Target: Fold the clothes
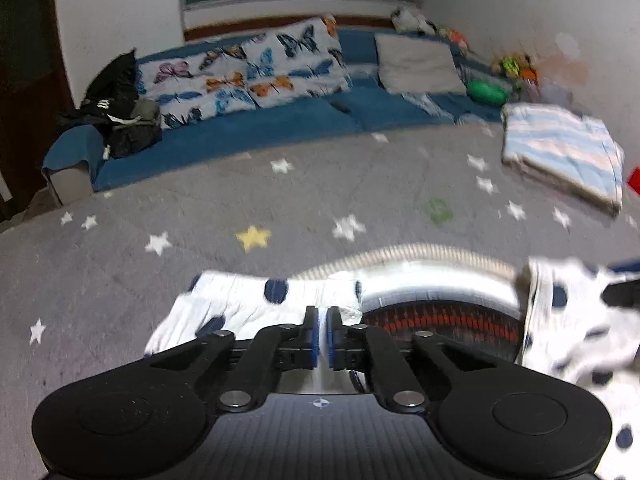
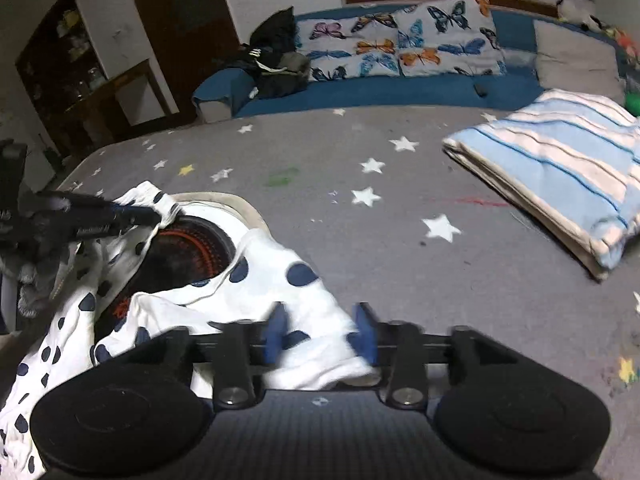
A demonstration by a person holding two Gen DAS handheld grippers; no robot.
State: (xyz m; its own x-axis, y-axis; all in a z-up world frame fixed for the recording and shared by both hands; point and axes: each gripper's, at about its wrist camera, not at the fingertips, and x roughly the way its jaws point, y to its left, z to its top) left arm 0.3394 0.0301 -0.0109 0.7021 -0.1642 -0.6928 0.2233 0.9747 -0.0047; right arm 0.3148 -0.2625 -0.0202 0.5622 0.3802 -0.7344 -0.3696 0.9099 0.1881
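My left gripper (image 1: 322, 334) is pinched tight on the waistband of the white dotted garment (image 2: 280, 280), which lies on the grey star blanket (image 2: 400, 240). My right gripper (image 2: 320, 332) straddles the garment's other edge, fingers (image 2: 276, 328) apart, not pressing yet. A folded striped blanket (image 2: 560, 176) sits to the right

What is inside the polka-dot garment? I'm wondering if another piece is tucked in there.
Through the opening of the polka-dot garment, a dark fabric with an orange-red pattern shows, edged by a cream ribbed band. How far it extends is covered by the white cloth.
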